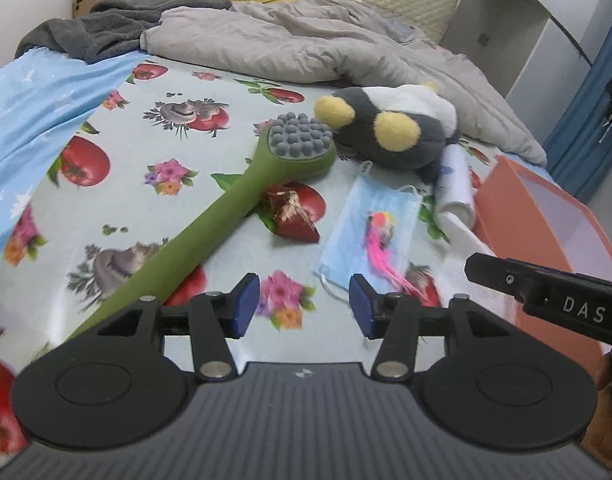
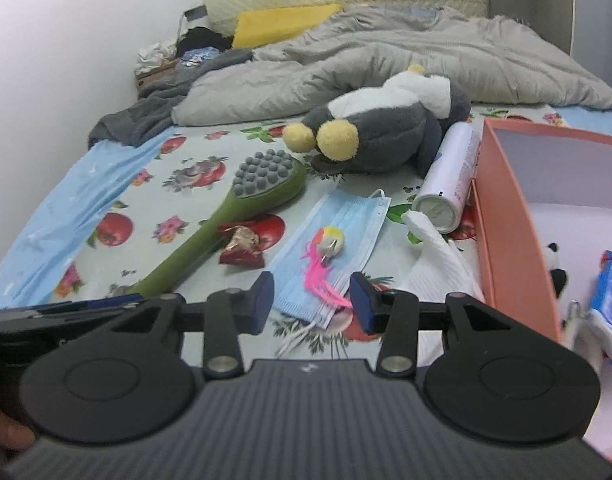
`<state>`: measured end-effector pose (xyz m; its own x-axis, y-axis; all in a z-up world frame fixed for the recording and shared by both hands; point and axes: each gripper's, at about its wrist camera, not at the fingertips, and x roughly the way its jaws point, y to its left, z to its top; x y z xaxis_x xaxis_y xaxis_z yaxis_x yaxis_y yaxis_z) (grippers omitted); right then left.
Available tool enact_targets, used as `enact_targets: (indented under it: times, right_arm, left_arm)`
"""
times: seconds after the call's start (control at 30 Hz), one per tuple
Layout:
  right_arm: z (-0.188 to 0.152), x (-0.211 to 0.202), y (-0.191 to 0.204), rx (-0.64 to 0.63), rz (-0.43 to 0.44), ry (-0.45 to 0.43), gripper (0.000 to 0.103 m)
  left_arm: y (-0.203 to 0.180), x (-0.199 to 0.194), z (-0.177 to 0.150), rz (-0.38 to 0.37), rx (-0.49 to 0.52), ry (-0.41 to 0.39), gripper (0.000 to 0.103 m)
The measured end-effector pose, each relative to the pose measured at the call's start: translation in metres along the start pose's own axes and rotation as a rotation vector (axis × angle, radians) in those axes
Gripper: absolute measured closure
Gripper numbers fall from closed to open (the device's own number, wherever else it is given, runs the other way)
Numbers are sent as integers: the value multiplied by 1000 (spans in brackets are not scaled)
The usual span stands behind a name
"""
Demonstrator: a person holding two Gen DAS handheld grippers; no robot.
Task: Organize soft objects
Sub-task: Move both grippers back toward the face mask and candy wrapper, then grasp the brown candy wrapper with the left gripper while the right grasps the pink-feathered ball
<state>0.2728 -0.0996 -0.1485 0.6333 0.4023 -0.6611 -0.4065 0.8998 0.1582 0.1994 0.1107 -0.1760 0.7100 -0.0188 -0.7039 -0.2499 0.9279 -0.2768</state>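
Observation:
A grey and white plush penguin (image 1: 397,128) (image 2: 385,128) with yellow feet lies on the fruit-print bed sheet (image 1: 146,152). A blue face mask (image 1: 369,232) (image 2: 333,240) lies in front of it, with a small pink-feathered toy (image 1: 379,240) (image 2: 325,252) on top. A green massage brush (image 1: 226,208) (image 2: 234,212) lies to the left. My left gripper (image 1: 304,306) is open and empty, just before the mask. My right gripper (image 2: 311,300) is open and empty, over the mask's near end.
An orange box (image 1: 545,216) (image 2: 509,216) stands at the right, holding a small panda plush (image 2: 557,272) and a blue packet (image 2: 609,284). A white spray can (image 2: 449,176), white tissue (image 2: 441,256), a dark red wrapper (image 1: 294,216) and a grey duvet (image 1: 306,40) lie around.

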Motion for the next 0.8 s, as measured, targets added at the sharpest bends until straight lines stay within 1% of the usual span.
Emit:
enact_targets:
  times: [0.07, 0.27, 0.33, 0.37, 0.4, 0.43, 0.57, 0.63, 0.67, 0.8]
  right_arm:
    - [5, 16, -3, 15, -1, 18, 57]
    - [23, 59, -9, 42, 4, 31, 57]
    - [26, 70, -11, 47, 9, 36, 57]
    - [27, 77, -11, 42, 6, 39, 58]
    - [27, 84, -11, 30, -8, 43, 58]
    - [28, 90, -13, 29, -17, 51, 58]
    - [30, 109, -20, 69, 0, 74, 58]
    - [29, 115, -23, 94, 6, 84, 60]
    - [29, 118, -25, 110, 8, 89, 63]
    - [27, 125, -29, 148, 1, 97, 64]
  left_arm:
    - [2, 17, 5, 7, -4, 7, 47]
    - [8, 63, 24, 9, -17, 13, 47]
    - [7, 77, 30, 11, -12, 18, 42]
    - [7, 84, 32, 9, -11, 19, 36]
    - [7, 90, 33, 4, -8, 17, 36]
    - [6, 95, 34, 0, -2, 14, 36]
    - [-1, 110, 36, 13, 40, -4, 36]
    - [-2, 115, 36, 20, 44, -6, 36]
    - [-2, 119, 36, 21, 43, -6, 36]
    - [-2, 126, 36, 37, 41, -10, 37]
